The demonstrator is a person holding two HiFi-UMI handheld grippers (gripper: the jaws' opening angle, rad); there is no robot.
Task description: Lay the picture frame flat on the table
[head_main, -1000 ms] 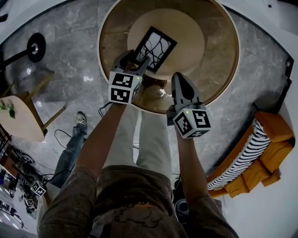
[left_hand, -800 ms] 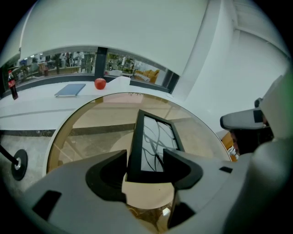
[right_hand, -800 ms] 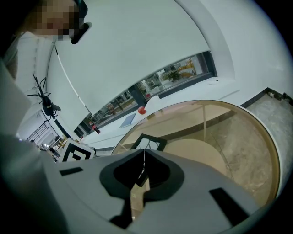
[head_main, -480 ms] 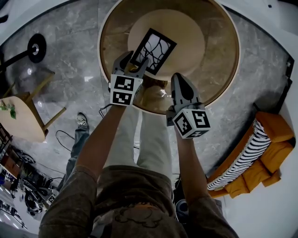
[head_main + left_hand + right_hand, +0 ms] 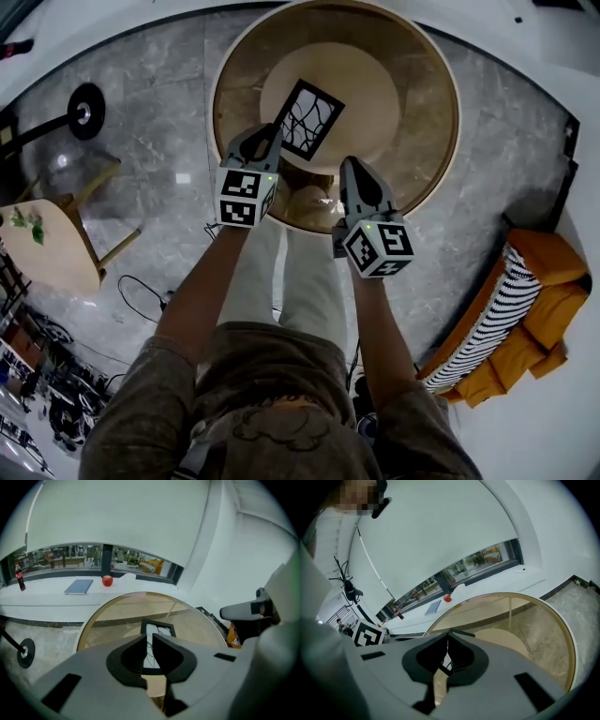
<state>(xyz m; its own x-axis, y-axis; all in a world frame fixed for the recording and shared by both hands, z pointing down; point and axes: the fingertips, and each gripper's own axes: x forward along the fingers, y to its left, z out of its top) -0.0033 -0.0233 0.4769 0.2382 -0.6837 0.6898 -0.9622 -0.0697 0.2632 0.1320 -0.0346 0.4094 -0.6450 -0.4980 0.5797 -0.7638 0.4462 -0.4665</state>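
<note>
The black picture frame point(image 5: 307, 119) with a branch drawing lies flat on the raised pale disc point(image 5: 375, 84) of the round wooden table point(image 5: 441, 141). My left gripper point(image 5: 267, 131) sits at the frame's near left corner. Its jaws are closing, down to a thin slit with nothing between them. In the left gripper view the frame point(image 5: 159, 627) shows just beyond the left gripper point(image 5: 151, 637). My right gripper point(image 5: 354, 164) hovers over the table's near rim, right of the frame, shut and empty. The right gripper view shows the right gripper point(image 5: 447, 637) with its tips together.
An orange sofa with a striped cushion point(image 5: 511, 319) stands at the right. At the left are a small wooden table point(image 5: 47, 244) and a black lamp base point(image 5: 86, 108). Cables lie at the lower left. A far ledge holds a red ball point(image 5: 107, 581), a book point(image 5: 78, 586) and a bottle point(image 5: 19, 576).
The left gripper's jaws, wide open around the frame's near left corner, have come almost together. The right gripper has kept its place.
</note>
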